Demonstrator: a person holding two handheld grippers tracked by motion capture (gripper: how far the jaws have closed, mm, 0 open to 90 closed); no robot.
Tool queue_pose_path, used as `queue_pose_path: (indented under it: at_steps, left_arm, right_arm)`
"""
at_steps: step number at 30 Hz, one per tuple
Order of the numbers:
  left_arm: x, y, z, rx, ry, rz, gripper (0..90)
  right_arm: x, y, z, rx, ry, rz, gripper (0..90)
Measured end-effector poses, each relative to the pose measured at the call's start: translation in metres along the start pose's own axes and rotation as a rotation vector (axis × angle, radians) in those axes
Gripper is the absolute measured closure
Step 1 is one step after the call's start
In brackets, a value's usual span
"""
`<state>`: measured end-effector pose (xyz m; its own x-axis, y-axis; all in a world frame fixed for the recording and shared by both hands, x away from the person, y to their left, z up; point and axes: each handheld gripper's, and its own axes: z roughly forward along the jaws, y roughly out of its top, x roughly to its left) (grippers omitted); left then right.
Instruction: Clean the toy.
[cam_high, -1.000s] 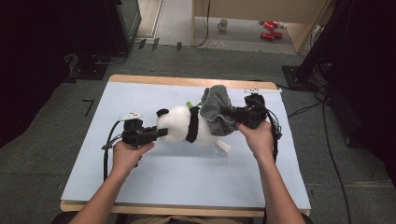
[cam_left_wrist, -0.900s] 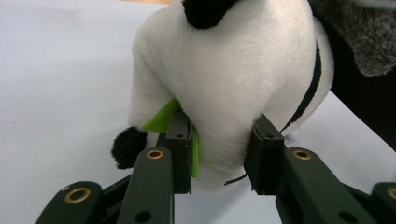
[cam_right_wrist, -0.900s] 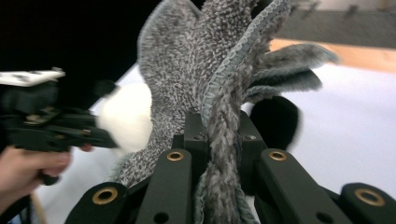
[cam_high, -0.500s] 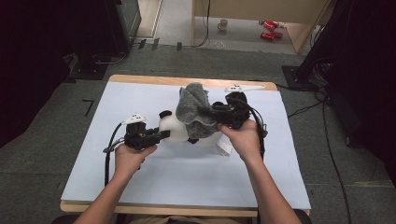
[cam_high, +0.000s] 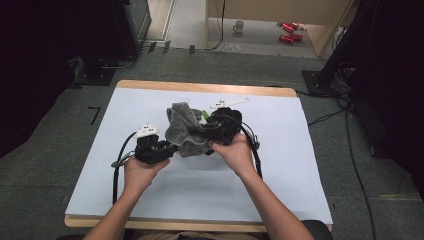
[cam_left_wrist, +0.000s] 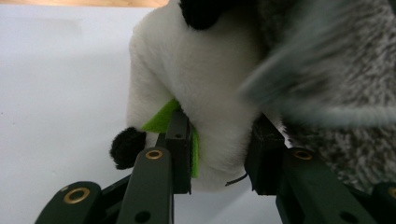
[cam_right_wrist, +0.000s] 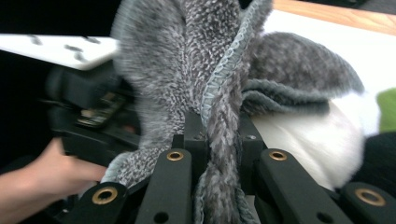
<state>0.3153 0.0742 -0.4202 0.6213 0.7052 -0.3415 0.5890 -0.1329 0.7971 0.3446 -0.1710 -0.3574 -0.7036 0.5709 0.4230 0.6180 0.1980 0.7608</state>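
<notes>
A white-topped bench (cam_high: 280, 165) with a pale wooden rim carries everything. Near its middle lies a white and black plush panda toy (cam_left_wrist: 201, 79), draped by a grey fluffy terry towel (cam_high: 182, 127). The left gripper (cam_high: 167, 148) clamps the panda's white body between its jaws. The right gripper (cam_right_wrist: 219, 135) is closed tight on the towel's bunched edge, above the toy.

Black claws (cam_high: 165, 148), brass-ringed screws (cam_right_wrist: 175, 155)

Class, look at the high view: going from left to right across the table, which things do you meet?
Left hand-held gripper → grey towel → right hand-held gripper → bare white table top.
</notes>
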Motion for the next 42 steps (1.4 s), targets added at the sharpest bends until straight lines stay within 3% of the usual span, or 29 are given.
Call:
queue_pose_path:
  at_steps: [2, 3, 6, 8, 13, 21, 30, 42]
  left_arm:
    - [0.004, 0.000, 0.000, 0.006, -0.004, -0.019, 66.6]
    - [0.005, 0.000, 0.000, 0.005, -0.006, -0.017, 66.6]
    - [0.008, 0.001, 0.000, 0.008, -0.010, -0.024, 66.6]
    - [0.011, 0.002, 0.001, 0.010, -0.020, -0.028, 66.6]
    - [0.016, 0.005, 0.003, 0.010, -0.040, -0.034, 66.5]
    - [0.024, 0.009, 0.005, 0.023, -0.061, -0.051, 66.4]
    - [0.030, 0.011, 0.008, 0.027, -0.074, -0.066, 66.4]
    - [0.036, 0.013, 0.009, 0.026, -0.083, -0.082, 66.4]
  right_arm:
    - [-0.008, -0.001, -0.003, 0.000, -0.038, 0.006, 80.3]
    - [-0.012, -0.001, -0.006, 0.005, -0.084, 0.000, 80.3]
    - [-0.026, -0.004, -0.013, 0.009, -0.120, 0.031, 80.3]
    - [-0.034, -0.007, -0.017, 0.021, -0.173, 0.033, 80.3]
    - [-0.052, -0.011, -0.030, 0.003, -0.173, 0.097, 80.3]
    - [-0.075, -0.018, -0.057, -0.037, -0.250, 0.152, 80.2]
    - [-0.101, -0.029, -0.073, -0.066, -0.317, 0.211, 80.3]
    - [-0.114, -0.037, -0.084, -0.065, -0.368, 0.248, 80.4]
